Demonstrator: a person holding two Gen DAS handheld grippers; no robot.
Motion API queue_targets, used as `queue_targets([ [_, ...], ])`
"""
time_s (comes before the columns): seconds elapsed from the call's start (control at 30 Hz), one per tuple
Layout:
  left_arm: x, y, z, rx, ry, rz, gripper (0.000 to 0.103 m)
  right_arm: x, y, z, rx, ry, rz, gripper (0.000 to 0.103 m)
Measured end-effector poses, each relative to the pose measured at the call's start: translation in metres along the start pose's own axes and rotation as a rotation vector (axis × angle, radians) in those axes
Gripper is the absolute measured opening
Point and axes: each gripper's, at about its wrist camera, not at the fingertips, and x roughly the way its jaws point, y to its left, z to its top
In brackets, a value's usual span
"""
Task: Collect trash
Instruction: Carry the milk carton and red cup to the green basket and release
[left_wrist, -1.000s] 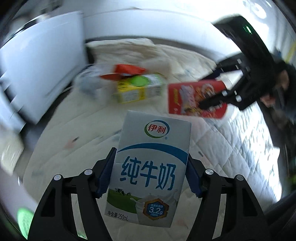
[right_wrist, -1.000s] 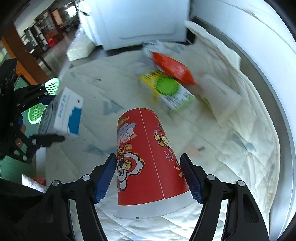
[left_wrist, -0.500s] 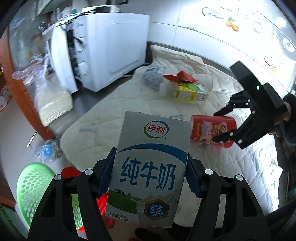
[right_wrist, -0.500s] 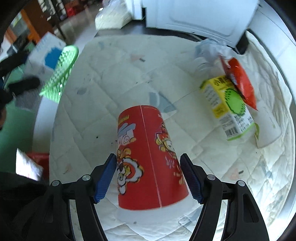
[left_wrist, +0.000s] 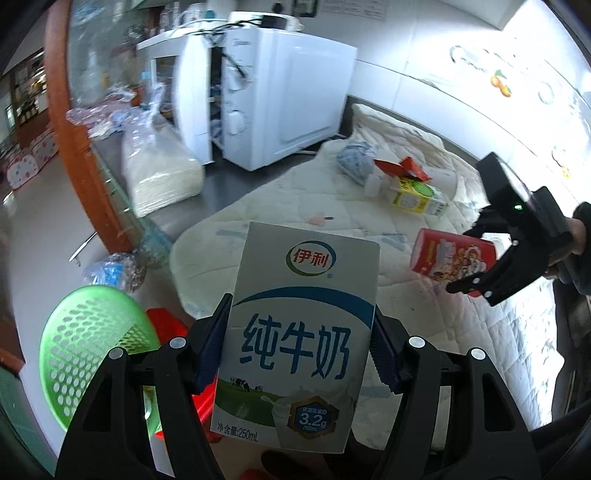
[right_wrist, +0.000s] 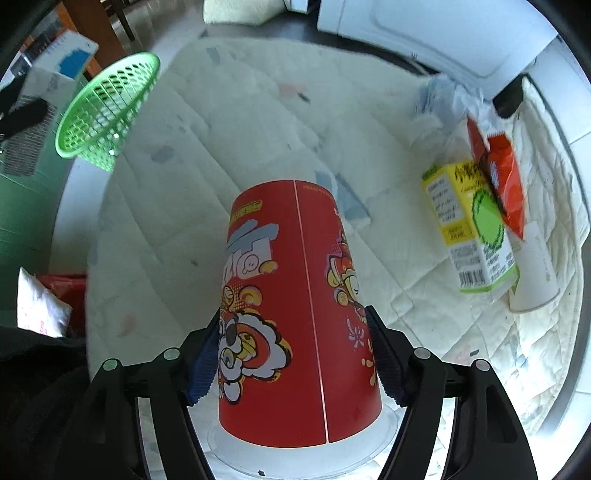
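Left wrist: left claw (left_wrist: 300, 353) clamps milk carton (left_wrist: 301, 332) upright; right claw (right_wrist: 291, 356) grips red cup (right_wrist: 291, 317).

A white-and-blue 250 mL milk carton (left_wrist: 299, 339) is being held upright, above the green perforated plastic basket (left_wrist: 85, 350). A red cartoon-printed paper cup (right_wrist: 295, 321) with a clear lid is being held over the quilted cloth.

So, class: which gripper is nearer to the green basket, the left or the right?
Left. The left gripper, holding the milk carton, hangs just beside the green basket. The right gripper, holding the red cup, is over the quilt, farther off.
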Motion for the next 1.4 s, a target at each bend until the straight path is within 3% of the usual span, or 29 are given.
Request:
queue_targets([
  [0.17, -0.022, 0.038, -0.009, -0.091, -0.029, 0.066, 0.066, -0.03, 0.022, 0.025, -0.016, -0.095, 0.034, 0.069],
  [0.3, -0.041, 0.084, -0.019, -0.17, -0.034, 0.166, 0.066, -0.044, 0.049, 0.057, -0.038, -0.174, 0.084, 0.069],
  [0.5, -0.043, 0.167, -0.045, -0.315, 0.03, 0.292, 0.066, -0.051, 0.104, 0.127, -0.068, -0.266, 0.187, 0.069],
  [0.7, -0.027, 0.228, -0.075, -0.438, 0.111, 0.323, 0.067, -0.047, 0.153, 0.178, -0.085, -0.304, 0.262, 0.069],
  [0.83, -0.024, 0.247, -0.09, -0.489, 0.123, 0.316, 0.068, -0.038, 0.19, 0.212, -0.087, -0.313, 0.312, 0.069],
  [0.9, -0.027, 0.256, -0.096, -0.515, 0.118, 0.313, 0.076, -0.031, 0.203, 0.226, -0.091, -0.312, 0.33, 0.069],
  [1.17, -0.047, 0.277, -0.111, -0.589, 0.065, 0.318, 0.079, 0.004, 0.26, 0.273, -0.098, -0.32, 0.365, 0.069],
  [1.4, -0.06, 0.272, -0.119, -0.618, 0.031, 0.328, 0.081, 0.019, 0.28, 0.286, -0.109, -0.34, 0.366, 0.073],
])
